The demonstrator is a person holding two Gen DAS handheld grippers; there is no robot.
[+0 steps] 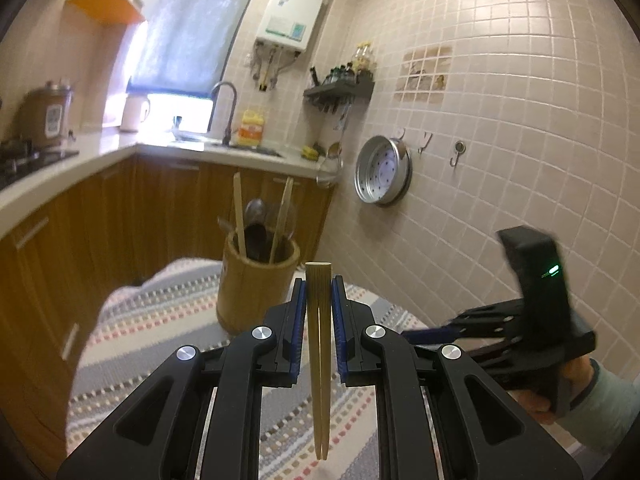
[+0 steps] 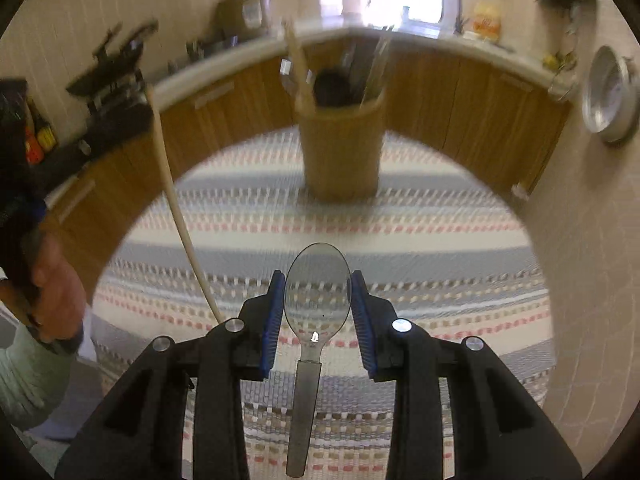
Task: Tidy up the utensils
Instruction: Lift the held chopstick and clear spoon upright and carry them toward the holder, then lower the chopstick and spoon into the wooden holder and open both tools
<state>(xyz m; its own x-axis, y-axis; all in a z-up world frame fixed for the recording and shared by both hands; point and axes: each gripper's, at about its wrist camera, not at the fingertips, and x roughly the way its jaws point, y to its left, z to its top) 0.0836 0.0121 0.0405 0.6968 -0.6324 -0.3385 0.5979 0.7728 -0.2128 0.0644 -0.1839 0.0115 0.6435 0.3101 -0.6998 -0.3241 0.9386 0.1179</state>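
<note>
The left gripper (image 1: 319,292) holds a pair of bamboo chopsticks (image 1: 319,356) between narrow jaws; the right gripper (image 2: 318,296) clamps a clear spoon (image 2: 317,304), both near the wooden holder (image 1: 256,284) on the striped cloth (image 2: 440,240)

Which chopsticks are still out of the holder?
The pair clamped upright in the left hand-held gripper, ends together. The two others stand splayed inside the bamboo holder with the spoons.

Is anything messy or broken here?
Nothing broken or spilled. The wooden utensil holder stands upright on the striped woven cloth. The left gripper grips a bamboo chopstick pair; the right gripper grips a clear plastic spoon.
</note>
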